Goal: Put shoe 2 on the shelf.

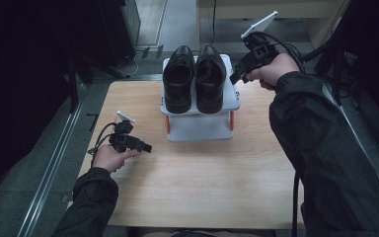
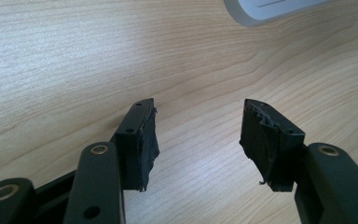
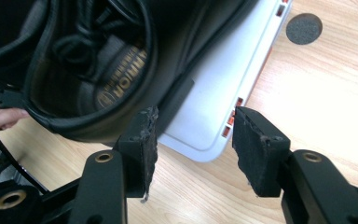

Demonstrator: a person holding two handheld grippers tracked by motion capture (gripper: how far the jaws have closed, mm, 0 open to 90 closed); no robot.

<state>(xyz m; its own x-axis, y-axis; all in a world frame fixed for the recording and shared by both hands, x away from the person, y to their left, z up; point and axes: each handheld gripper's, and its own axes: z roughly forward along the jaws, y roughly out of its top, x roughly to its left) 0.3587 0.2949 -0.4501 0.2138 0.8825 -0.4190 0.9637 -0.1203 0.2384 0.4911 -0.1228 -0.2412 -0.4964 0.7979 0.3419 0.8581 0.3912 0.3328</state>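
R gripper jaws wide apart, nothing btwn pads, just beside R black shoe and rack's top shelf, both shoes side by side on white rack; L gripper also agape, empty, over bare wood table near-left of rack.

A pale wooden table with a fine grain takes up the middle. A round grey pad lies flat on its top near one edge (what it is cannot be told). Grey floor surrounds the table, with a metal rail along the left. Cables lie on the floor behind, beside a dark cabinet.
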